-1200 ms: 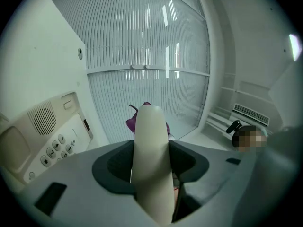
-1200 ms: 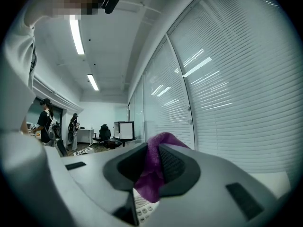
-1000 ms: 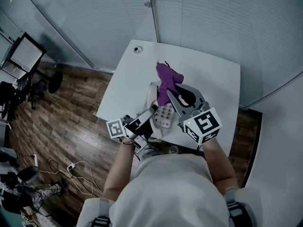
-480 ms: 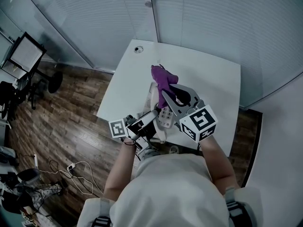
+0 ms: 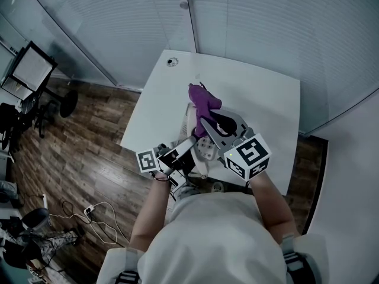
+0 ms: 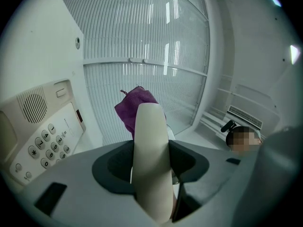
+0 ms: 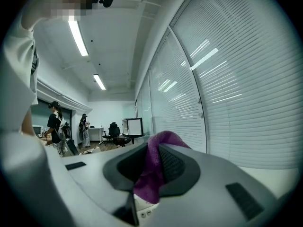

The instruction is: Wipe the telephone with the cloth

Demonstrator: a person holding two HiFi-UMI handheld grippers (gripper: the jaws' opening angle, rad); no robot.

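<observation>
Purple cloth [image 7: 152, 174] pinched in my right tongs [image 5: 204, 122] meets the handset [image 6: 151, 145] clamped in my left tongs [image 5: 189, 142]; wiping seems midway, keypad base [image 6: 42, 131] probably left.

A white table [image 5: 160, 108] fills the middle of the head view, with a small round cable hole [image 5: 172, 61] near its far corner. Slatted blinds [image 5: 136, 22] behind glass run across the top of the frame. Dark wood floor [image 5: 77, 152] covers the left side. A framed screen [image 5: 32, 67] and an office chair [image 5: 65, 102] stand at the upper left, and loose cables [image 5: 100, 218] lie at the lower left. In the right gripper view, two people [image 7: 54, 126] stand at the middle left under long ceiling lights [image 7: 78, 34].
</observation>
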